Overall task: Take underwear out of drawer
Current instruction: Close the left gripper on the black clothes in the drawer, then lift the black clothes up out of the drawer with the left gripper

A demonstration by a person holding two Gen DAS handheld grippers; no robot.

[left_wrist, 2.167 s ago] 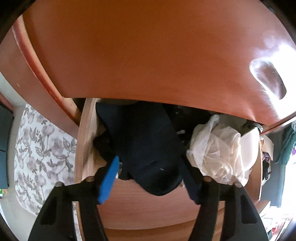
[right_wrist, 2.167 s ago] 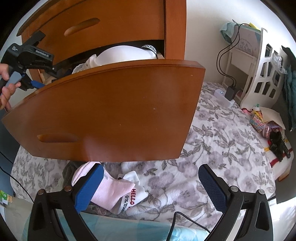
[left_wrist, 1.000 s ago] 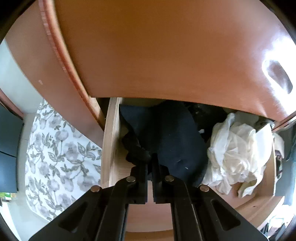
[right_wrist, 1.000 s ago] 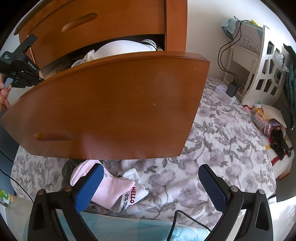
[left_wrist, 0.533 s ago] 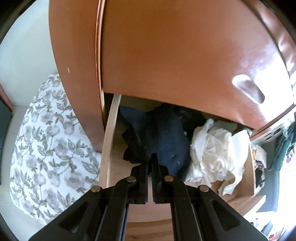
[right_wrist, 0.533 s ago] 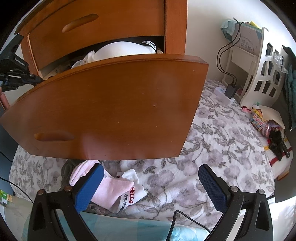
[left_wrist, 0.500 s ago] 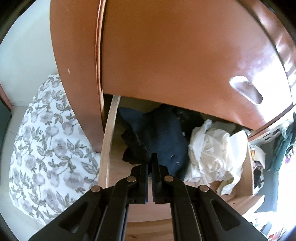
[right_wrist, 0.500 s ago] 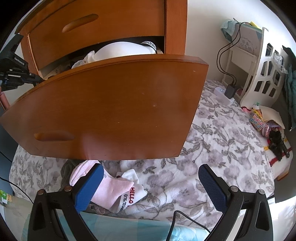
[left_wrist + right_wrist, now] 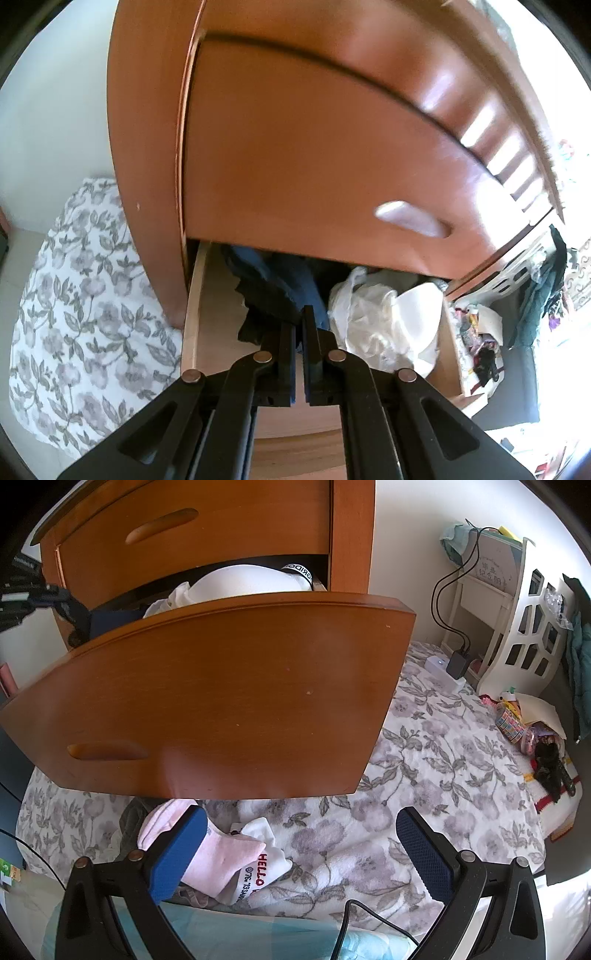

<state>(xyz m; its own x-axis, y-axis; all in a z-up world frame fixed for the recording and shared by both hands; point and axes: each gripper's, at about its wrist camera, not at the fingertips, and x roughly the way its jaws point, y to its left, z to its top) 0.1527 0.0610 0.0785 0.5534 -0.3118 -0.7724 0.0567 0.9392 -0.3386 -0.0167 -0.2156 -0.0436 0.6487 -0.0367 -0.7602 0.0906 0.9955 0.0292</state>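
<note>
Two grippers in view. Left gripper (image 9: 300, 332) is pinched tight on a fold of dark navy underwear (image 9: 275, 291), which hangs from its tips above the left part of the open orange-brown wooden drawer (image 9: 221, 686); the rest of the garment trails down into the drawer. Crumpled white plastic bag (image 9: 369, 317) sits just beside the dark cloth, to its right. Right gripper (image 9: 301, 849) has its blue-padded jaws wide apart, gripping nothing, over the floral grey-and-white bedspread (image 9: 424, 775) near pink and white socks (image 9: 236, 860).
</note>
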